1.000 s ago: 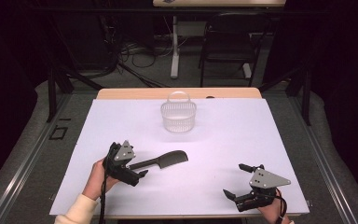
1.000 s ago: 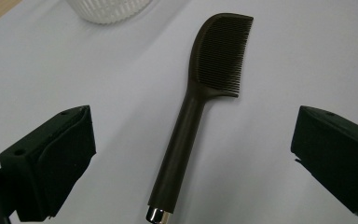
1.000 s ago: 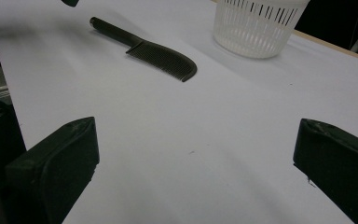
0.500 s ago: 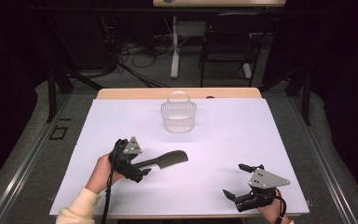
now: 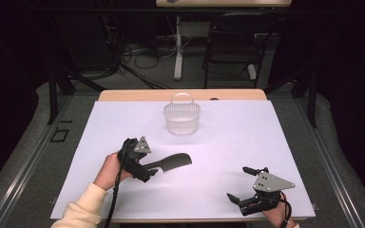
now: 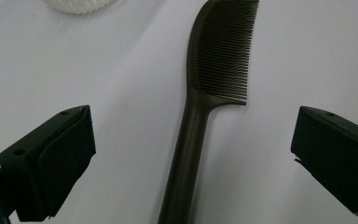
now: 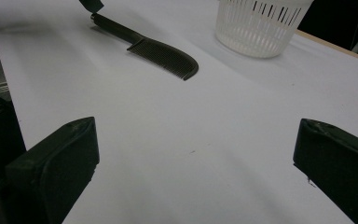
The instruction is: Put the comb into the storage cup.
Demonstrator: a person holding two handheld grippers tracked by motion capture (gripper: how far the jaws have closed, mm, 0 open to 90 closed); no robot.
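A dark comb (image 5: pixel 173 162) lies flat on the white table cover, teeth end to the right. My left gripper (image 5: pixel 146 170) is low over its handle, held by a hand in a cream sleeve. In the left gripper view the jaws stand wide open on either side of the comb (image 6: pixel 223 51), and the left gripper (image 6: pixel 193 154) touches nothing. My right gripper (image 5: pixel 237 183) rests open near the front right edge, with bare table between its jaws in the right gripper view (image 7: pixel 196 154). From there the comb (image 7: pixel 161 53) lies farther off.
A white slatted basket (image 5: pixel 182 118) with a handle stands upright at the back middle of the table cover (image 5: pixel 247 137), also seen as the basket (image 7: pixel 258 25) beyond the comb. A wooden table edge (image 5: pixel 123 95) runs along the back. Chairs and cables sit beyond.
My left gripper has shifted a little right and forward along the comb's handle. The comb, the basket and the right gripper have stayed put.
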